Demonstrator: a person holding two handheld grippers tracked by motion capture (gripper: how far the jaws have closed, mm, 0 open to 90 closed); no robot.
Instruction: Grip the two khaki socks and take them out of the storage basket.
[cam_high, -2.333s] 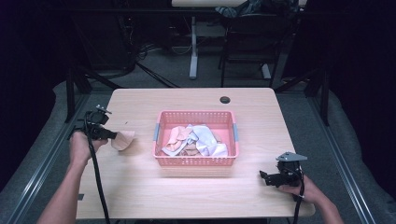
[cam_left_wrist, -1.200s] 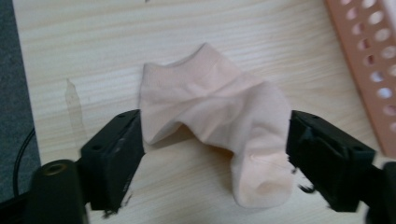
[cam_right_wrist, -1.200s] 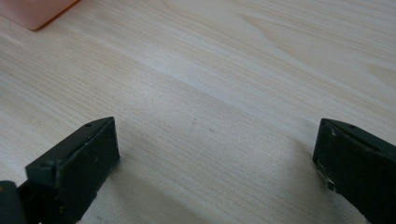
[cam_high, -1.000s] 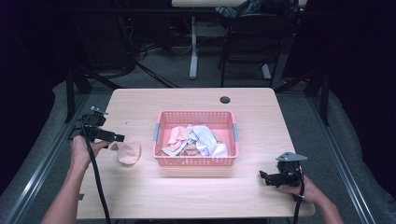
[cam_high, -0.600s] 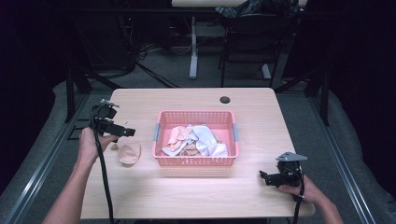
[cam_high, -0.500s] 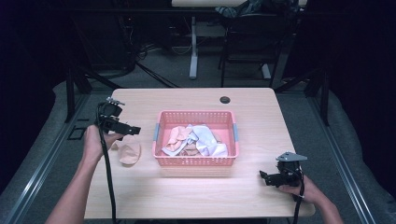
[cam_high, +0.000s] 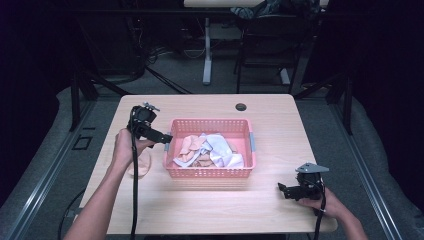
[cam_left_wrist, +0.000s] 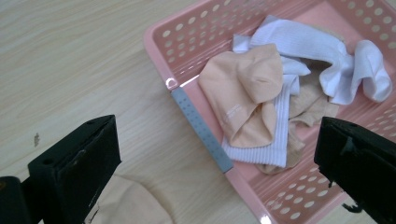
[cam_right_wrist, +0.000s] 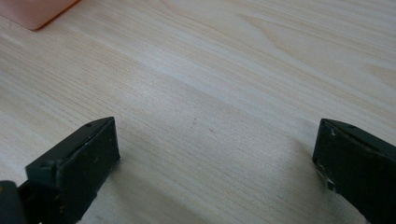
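A pink basket (cam_high: 210, 173) in the middle of the wooden table holds several peach and white socks (cam_high: 207, 150). My left gripper (cam_high: 166, 138) hovers at the basket's left end, pointing in; its jaws have just been opening and stand open with nothing between them. In the left gripper view my left gripper (cam_left_wrist: 217, 140) frames the basket rim (cam_left_wrist: 187, 105), a peach sock (cam_left_wrist: 247, 93) and white socks (cam_left_wrist: 322, 46). A loose peach sock (cam_high: 141, 166) (cam_left_wrist: 126, 203) lies on the table left of the basket. My right gripper (cam_high: 283, 190) (cam_right_wrist: 217, 140) rests open over bare wood.
A small black round object (cam_high: 241, 106) sits near the table's far edge. The left gripper's cable (cam_high: 134, 195) hangs along the forearm. A corner of the basket (cam_right_wrist: 37, 11) lies beyond the right gripper. Chair and desk legs stand on the floor behind the table.
The left gripper let go of the peach sock, left it on the table, and moved right and up to the basket's left end. The right gripper has not moved.
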